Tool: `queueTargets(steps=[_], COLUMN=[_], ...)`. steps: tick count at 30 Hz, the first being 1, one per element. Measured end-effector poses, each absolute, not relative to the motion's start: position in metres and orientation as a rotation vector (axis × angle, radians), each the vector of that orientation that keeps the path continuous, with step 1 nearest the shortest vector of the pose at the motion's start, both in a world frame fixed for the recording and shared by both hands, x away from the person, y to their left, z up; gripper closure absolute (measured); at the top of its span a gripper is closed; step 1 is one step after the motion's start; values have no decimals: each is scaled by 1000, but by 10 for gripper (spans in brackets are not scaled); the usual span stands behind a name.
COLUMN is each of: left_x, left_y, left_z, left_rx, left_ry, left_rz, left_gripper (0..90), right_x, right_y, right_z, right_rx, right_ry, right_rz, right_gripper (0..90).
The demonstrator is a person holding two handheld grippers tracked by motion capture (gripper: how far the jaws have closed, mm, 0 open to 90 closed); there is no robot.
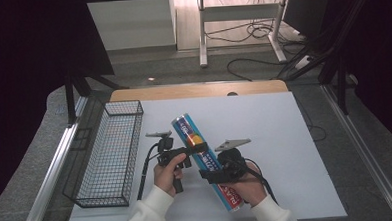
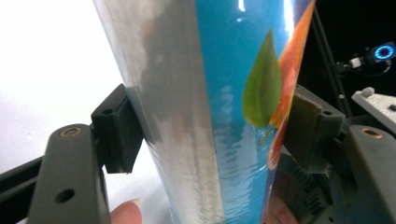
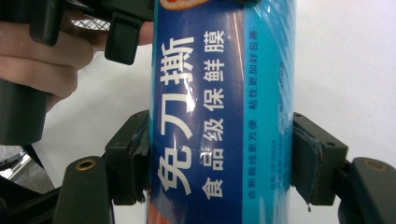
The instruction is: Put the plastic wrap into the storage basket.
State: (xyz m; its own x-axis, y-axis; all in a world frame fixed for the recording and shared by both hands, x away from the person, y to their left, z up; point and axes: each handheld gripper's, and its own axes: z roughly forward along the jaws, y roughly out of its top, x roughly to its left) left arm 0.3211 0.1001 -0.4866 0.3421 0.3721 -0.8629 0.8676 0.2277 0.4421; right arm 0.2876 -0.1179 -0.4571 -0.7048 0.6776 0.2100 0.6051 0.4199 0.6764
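Note:
A long blue cling-film roll (image 1: 206,160) with white lettering is held above the white table (image 1: 285,136), slanting from far left to near right. My left gripper (image 1: 196,146) is shut on its upper part; in the left gripper view both pads press the roll's (image 2: 210,70) silver and blue wrap on either side of the left gripper (image 2: 210,135). My right gripper (image 1: 218,175) is shut on the roll's lower part. In the right gripper view the right gripper (image 3: 222,158) has its pads tight against the printed label of the roll (image 3: 219,93), with the person's other hand (image 3: 42,60) beyond.
A black wire basket (image 1: 124,109) stands on the table's left side, close to the left hand. Bare white tabletop lies to the right of the roll and behind it. Desk legs and cables (image 1: 250,33) lie on the floor beyond the table's far edge.

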Motion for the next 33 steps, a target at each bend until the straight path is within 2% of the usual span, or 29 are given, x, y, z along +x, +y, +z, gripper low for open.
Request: queueTargets(steps=[4, 8, 11, 15, 19, 24, 33], left_x=[321, 321, 322, 321, 321, 324, 329], left_y=[103, 105, 109, 117, 131, 147, 157], left_z=[-479, -475, -469, -457, -436, -416, -384], left_rx=[1377, 1385, 1402, 1433, 1504, 1559, 1697], left_ry=[1213, 1193, 1191, 1185, 1197, 1212, 1226], left_rz=[-486, -470, -442, -403, -321, -287, -171], left_gripper=[315, 318, 319, 320, 320, 321, 321], right_x=[288, 287, 284, 283, 282, 283, 285], right_y=[-121, -125, -128, -133, -151, -170, -192], right_z=[-454, -451, -447, -443, -434, -428, -426], right_rx=[1166, 1151, 1146, 1143, 1171, 1212, 1263], right_ry=[2551, 2549, 2539, 2521, 2474, 2428, 2381], right_rz=[1247, 1312, 1342, 1359, 1402, 1424, 1432], right_gripper=[297, 247, 172, 149, 147, 147, 147])
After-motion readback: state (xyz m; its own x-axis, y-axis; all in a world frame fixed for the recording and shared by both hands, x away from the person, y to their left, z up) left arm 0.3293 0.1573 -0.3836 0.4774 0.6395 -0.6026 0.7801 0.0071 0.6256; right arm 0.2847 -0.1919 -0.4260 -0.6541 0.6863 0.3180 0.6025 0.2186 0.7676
